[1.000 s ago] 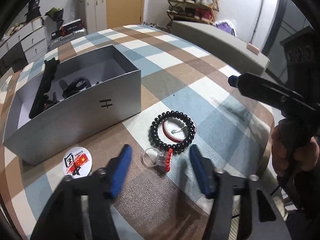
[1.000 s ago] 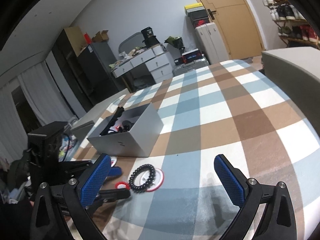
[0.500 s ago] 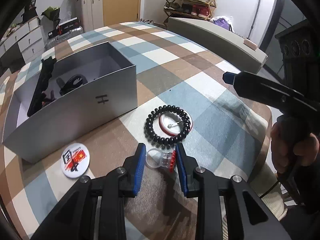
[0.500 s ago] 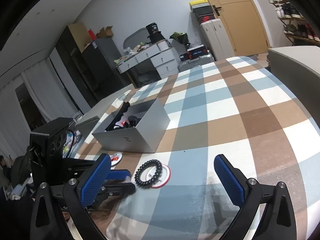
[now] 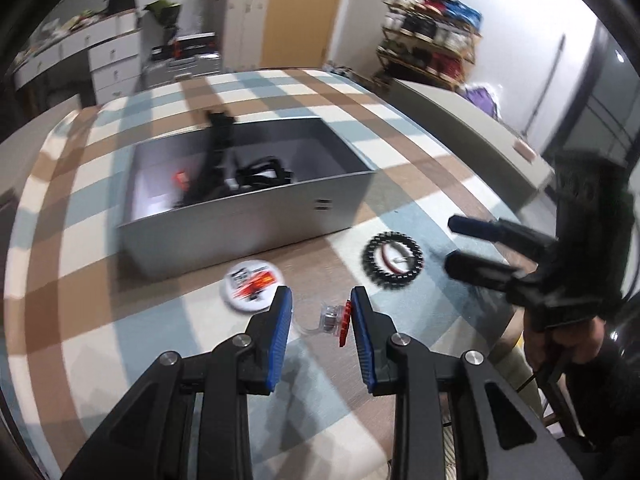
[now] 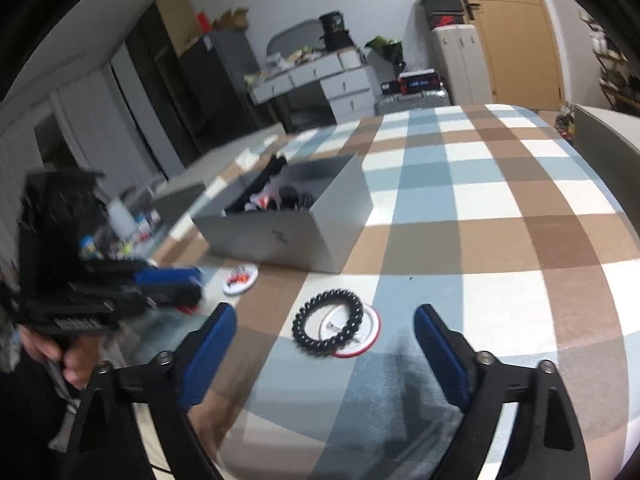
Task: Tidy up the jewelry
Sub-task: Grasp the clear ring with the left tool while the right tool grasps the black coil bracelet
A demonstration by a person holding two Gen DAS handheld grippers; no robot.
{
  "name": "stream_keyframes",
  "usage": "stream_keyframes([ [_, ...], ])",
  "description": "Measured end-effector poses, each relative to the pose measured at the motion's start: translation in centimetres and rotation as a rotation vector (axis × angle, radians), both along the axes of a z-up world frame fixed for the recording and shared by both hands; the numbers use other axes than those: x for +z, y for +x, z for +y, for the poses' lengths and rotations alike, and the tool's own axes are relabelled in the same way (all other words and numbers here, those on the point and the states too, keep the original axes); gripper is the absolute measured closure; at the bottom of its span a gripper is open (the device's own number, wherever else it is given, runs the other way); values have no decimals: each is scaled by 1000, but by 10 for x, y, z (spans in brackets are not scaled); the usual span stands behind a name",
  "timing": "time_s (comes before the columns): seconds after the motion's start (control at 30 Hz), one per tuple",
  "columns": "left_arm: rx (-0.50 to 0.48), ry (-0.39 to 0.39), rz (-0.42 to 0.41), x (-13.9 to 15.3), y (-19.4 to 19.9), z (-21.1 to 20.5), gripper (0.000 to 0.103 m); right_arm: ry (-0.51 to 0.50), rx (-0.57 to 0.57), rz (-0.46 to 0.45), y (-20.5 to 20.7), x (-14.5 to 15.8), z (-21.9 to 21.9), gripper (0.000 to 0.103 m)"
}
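Fingers of the left gripper pinch a small clear-and-red clip, lifted near the table's front edge. Carry it level over the one grey box and let go low inside. Right gripper is spread wide, holding nothing, facing one black bead bracelet on a white disc; one badge lies beside the box.

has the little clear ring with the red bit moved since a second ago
Yes. The clear ring sat beside the bead bracelet; now it is pinched in the left tool, well apart from the bracelet and nearer the round badge.
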State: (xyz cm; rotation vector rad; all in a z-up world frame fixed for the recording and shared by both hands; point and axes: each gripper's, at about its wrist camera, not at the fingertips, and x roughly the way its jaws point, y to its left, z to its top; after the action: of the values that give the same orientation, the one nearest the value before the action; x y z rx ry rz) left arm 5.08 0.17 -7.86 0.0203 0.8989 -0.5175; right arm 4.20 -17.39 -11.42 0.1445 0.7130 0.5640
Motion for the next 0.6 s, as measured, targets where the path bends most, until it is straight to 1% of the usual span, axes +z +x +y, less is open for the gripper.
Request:
stream_keyframes([
  [0.03, 11, -1, -6, 1, -2, 5, 79, -20, 2, 6, 2, -2, 5, 19],
  [0.1, 25, 2, -17, 3, -5, 12, 79, -59, -1, 18, 5, -6, 13, 20],
  [0.17, 31, -2, -27, 5, -7, 18, 79, -96, -2, 19, 6, -8, 21, 27],
  [0.3, 57, -18, -45, 4, -10, 28, 79, -167, -1, 11, 6, -12, 33, 28],
  [0.4, 74, -43, -37, 2, -8, 35, 79, -261, -29, -12, 7, -14, 44, 29],
  [0.47, 78, -59, -30, 0, -8, 39, 79, -313, -31, -22, 8, -15, 51, 33],
  [0.57, 82, -65, -22, -4, -9, 44, 79, -380, -32, -24, 9, -18, 59, 48],
  [0.6, 84, -66, -21, -4, -10, 45, 79, -399, -35, -34, 8, -18, 61, 51],
])
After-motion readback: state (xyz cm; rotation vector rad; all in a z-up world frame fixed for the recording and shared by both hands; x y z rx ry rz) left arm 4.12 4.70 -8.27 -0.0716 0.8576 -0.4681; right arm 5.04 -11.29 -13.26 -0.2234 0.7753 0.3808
